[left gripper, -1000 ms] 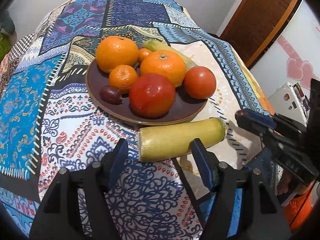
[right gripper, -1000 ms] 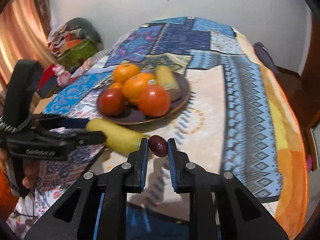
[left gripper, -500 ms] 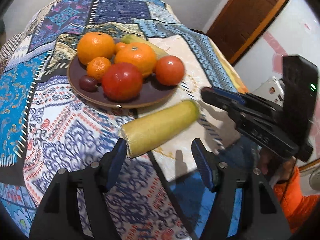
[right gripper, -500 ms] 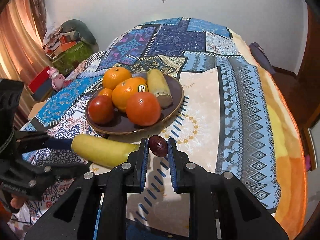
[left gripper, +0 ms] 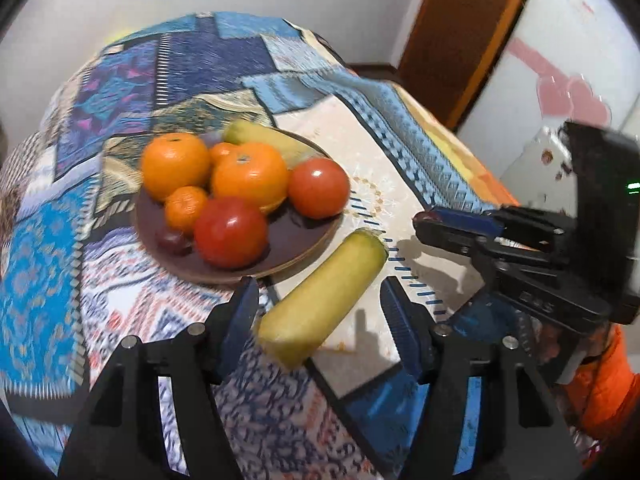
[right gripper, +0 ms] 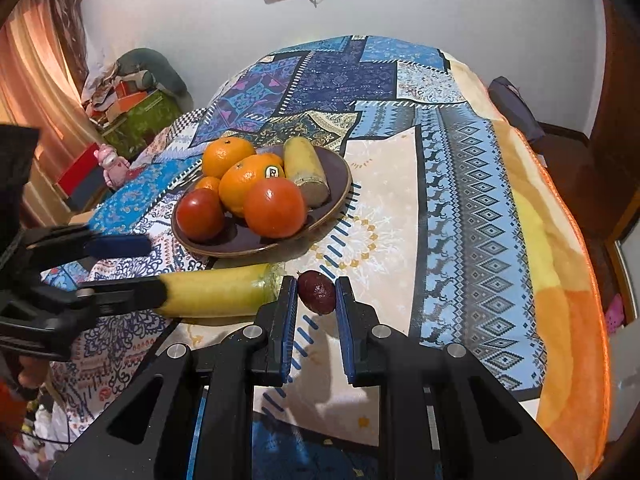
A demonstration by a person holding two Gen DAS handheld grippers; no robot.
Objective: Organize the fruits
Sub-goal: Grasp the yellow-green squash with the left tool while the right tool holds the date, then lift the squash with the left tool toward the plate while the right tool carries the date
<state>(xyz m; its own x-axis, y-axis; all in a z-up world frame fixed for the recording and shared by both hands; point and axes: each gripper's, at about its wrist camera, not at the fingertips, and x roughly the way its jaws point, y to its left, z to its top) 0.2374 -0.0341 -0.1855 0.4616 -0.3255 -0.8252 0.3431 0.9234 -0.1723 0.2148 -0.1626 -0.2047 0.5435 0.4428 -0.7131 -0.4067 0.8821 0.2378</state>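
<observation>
Nearest, a small dark plum (right gripper: 317,291) is gripped between the nearly closed fingers of the right tongs (right gripper: 316,294), and it appears to be held clear of the patterned tablecloth (right gripper: 460,184), though whether it touches the cloth cannot be told for certain. Beside it, the left tongs (left gripper: 318,306) are spread wide around the near end of a long yellow fruit (left gripper: 324,300) that lies on the cloth just in front of the brown plate (left gripper: 304,252); nothing is gripped by them, and no contact between fingers and fruit can be made out. The step in hand is judged to be the gathering of the last loose pieces onto the plate. For the next move, the plum would need to be carried forward over the rim and set into a bare patch of the plate, while the left fingers would need to be closed across the yellow fruit's width before it is lifted. The yellow fruit looks smooth, firm and roughly cylindrical, with blunt cut-looking ends, so rolling is a risk if it is pinched off-centre. Farther back, the plate is already crowded with two red tomatoes (right gripper: 274,208), several oranges (right gripper: 248,186), another yellow fruit (right gripper: 306,176) and a second dark plum (left gripper: 174,240), so little free room is left.
</observation>
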